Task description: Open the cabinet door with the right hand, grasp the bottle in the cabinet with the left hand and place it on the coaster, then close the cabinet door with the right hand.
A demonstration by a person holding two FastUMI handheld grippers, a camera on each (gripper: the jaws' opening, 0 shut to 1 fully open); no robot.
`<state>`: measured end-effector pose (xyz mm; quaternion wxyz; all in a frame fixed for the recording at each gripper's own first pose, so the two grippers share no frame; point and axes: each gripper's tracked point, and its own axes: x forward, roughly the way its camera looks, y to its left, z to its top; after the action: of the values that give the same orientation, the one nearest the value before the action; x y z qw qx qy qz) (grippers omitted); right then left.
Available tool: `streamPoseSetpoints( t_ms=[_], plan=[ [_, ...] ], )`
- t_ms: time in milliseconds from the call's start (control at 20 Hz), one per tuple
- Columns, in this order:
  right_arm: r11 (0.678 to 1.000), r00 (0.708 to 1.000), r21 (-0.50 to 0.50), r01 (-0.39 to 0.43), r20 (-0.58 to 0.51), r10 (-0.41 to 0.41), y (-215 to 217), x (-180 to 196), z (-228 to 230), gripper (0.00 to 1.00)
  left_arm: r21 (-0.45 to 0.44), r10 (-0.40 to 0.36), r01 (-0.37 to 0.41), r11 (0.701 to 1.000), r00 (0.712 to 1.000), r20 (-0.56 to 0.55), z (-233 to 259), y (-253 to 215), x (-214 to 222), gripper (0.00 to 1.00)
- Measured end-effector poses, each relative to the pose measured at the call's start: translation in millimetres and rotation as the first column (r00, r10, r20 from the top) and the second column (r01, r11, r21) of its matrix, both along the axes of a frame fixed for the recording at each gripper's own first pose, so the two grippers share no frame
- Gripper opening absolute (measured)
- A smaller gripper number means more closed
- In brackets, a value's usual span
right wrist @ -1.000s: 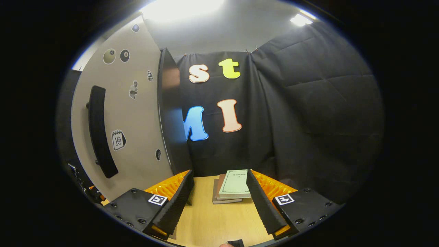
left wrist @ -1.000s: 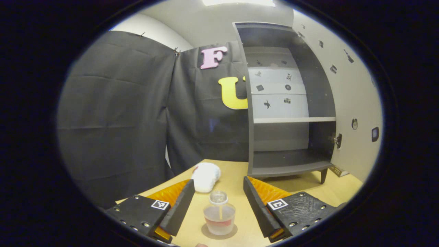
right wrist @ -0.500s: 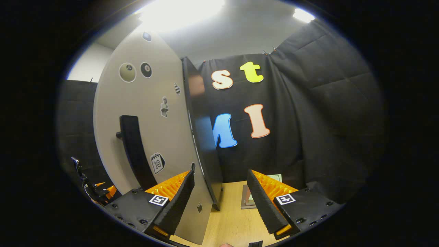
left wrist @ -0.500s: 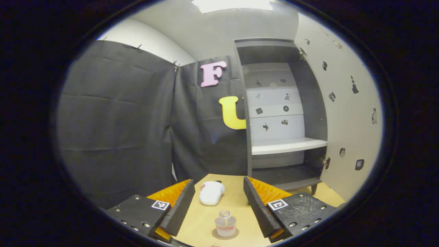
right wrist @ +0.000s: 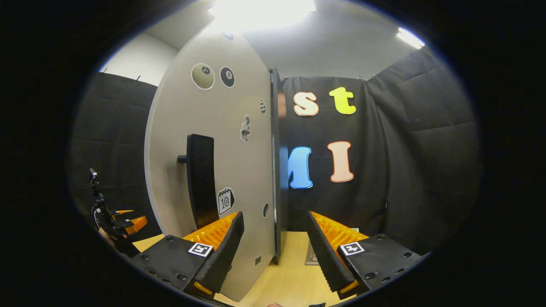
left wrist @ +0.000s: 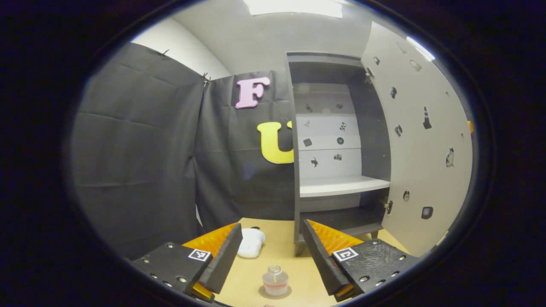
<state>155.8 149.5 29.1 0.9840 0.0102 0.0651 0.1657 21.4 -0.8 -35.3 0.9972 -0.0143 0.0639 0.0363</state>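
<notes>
While on coaster (left wrist: 275, 293), bottle (left wrist: 275, 280) between left hand-held gripper (left wrist: 271, 267)

Bottle (left wrist: 275, 280) on coaster (left wrist: 275, 293), left of cabinet (left wrist: 337, 140)

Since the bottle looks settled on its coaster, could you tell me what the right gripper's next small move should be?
Probably push the open cabinet door towards the cabinet. The bottle stands on the coaster, and the open right gripper faces the door beside its handle.

One bottle (left wrist: 275, 280), one coaster (left wrist: 275, 292), one cabinet (left wrist: 337, 140), two claws (left wrist: 268, 256) (right wrist: 275, 249).
</notes>
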Motion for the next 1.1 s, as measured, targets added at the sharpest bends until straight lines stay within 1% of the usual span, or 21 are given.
streamPoseSetpoints(
  t_ms=[50,100,200,650,850,900,950,1000,1050,1100],
  plan=[
    [1.0,1.0,0.001,-0.008,-0.003,0.008,9,0,-1,0.87,-0.019,-0.009,0.009,1.0,1.0,0.001,0,2,3,0.87],
    [1.0,1.0,0.006,-0.011,-0.005,0.011,17,0,-1,0.87,-0.035,-0.015,0.016,0.999,1.0,0.005,0,4,6,0.88],
    [1.0,1.0,0.008,-0.019,-0.004,0.019,30,3,-1,0.87,-0.052,-0.025,0.026,0.998,1.0,0.012,2,12,9,0.87],
    [0.995,0.995,-0.014,-0.103,-0.001,0.103,103,29,-1,0.87,-0.067,-0.031,0.032,0.997,0.999,0.028,6,55,9,0.88],
    [0.995,0.995,-0.041,-0.095,-0.015,0.095,129,51,-13,0.87,-0.066,-0.013,0.015,0.998,1.0,0.027,5,78,0,0.88],
    [0.995,0.996,-0.038,-0.094,-0.017,0.093,138,55,-15,0.93,-0.063,-0.007,0.008,0.998,1.0,0.026,4,84,-2,0.88],
    [0.995,0.995,-0.029,-0.098,-0.016,0.098,146,59,-16,0.88,-0.059,-0.002,0.004,0.998,1.0,0.024,2,90,-4,0.88],
    [0.995,0.995,-0.02,-0.1,-0.016,0.1,155,64,-17,0.93,-0.053,0.002,-0.001,0.999,1.0,0.02,2,96,-7,0.88],
    [0.996,0.996,-0.02,-0.092,-0.01,0.092,159,71,-16,0.93,-0.042,0.006,-0.005,0.999,1.0,0.017,-1,101,-8,0.88],
    [0.996,0.996,-0.016,-0.092,-0.009,0.092,164,77,-16,0.89,-0.027,0.011,-0.011,1.0,1.0,0.014,-2,107,-12,0.88]
  ],
)
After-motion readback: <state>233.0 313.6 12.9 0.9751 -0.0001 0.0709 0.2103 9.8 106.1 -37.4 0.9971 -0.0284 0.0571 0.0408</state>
